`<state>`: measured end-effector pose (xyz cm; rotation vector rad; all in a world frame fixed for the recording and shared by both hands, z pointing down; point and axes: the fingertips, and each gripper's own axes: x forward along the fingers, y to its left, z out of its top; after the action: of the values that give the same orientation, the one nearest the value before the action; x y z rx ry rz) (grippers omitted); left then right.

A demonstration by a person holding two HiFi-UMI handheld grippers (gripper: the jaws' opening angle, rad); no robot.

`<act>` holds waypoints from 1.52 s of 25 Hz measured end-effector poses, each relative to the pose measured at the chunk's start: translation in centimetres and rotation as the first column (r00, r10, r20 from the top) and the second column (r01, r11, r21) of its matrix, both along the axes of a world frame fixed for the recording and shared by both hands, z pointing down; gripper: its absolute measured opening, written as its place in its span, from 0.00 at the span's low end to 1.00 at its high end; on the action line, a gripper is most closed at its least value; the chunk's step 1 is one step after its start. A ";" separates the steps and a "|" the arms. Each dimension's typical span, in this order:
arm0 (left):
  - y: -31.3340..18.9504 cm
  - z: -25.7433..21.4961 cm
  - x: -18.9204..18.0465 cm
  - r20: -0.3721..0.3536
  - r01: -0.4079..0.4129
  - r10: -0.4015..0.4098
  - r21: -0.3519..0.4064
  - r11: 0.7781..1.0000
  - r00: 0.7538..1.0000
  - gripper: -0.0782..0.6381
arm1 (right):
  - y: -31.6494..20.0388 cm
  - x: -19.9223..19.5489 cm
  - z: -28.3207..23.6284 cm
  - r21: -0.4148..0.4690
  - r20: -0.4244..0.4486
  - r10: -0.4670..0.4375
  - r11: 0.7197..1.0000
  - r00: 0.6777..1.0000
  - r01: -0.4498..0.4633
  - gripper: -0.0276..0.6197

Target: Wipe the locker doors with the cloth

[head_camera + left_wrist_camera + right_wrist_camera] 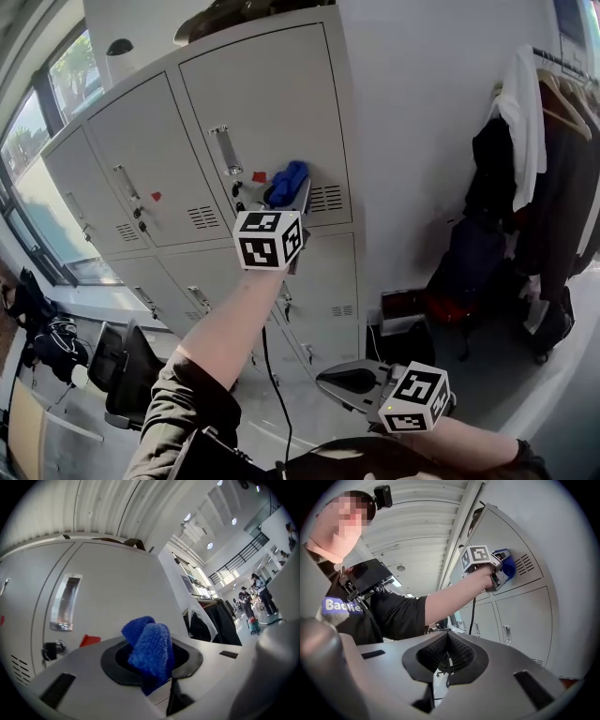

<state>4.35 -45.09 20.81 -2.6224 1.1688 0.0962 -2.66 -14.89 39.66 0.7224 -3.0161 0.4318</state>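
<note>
Pinching a fuzzy blue cloth [149,646], my left claw [153,663] holds it against the smooth grey metal locker door [272,103] beside its slotted vent [325,198]; my right claw [447,662] hangs low, closed, empty.

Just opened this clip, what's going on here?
A person stands at a bank of grey lockers with a gripper in each hand. The left gripper is shut on a blue cloth and holds it at the upper right locker door, between the handle and the vent slots. The cloth looks pressed to the door. The right gripper hangs low, jaws together, holding nothing.
</note>
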 end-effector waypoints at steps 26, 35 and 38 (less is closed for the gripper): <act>-1.6 4.7 -10.7 -0.032 0.132 -0.133 -0.032 0.991 0.991 0.28 | 0.0 -3.4 1.4 -0.059 0.006 -0.133 0.989 0.991 0.134 0.05; -2.4 5.8 -9.9 -0.051 0.109 -0.111 -0.047 0.993 0.992 0.28 | -0.2 -2.8 1.8 -0.075 0.011 -0.115 0.990 0.993 0.115 0.05; -1.8 6.1 -7.0 -0.050 0.068 -0.069 -0.025 0.997 0.996 0.28 | -0.4 -1.7 2.0 -0.086 0.016 -0.087 0.992 0.996 0.088 0.05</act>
<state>-2.62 -46.91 26.92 -2.6111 1.2835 0.1376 -4.39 -15.28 41.66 0.5818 -3.0044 0.5614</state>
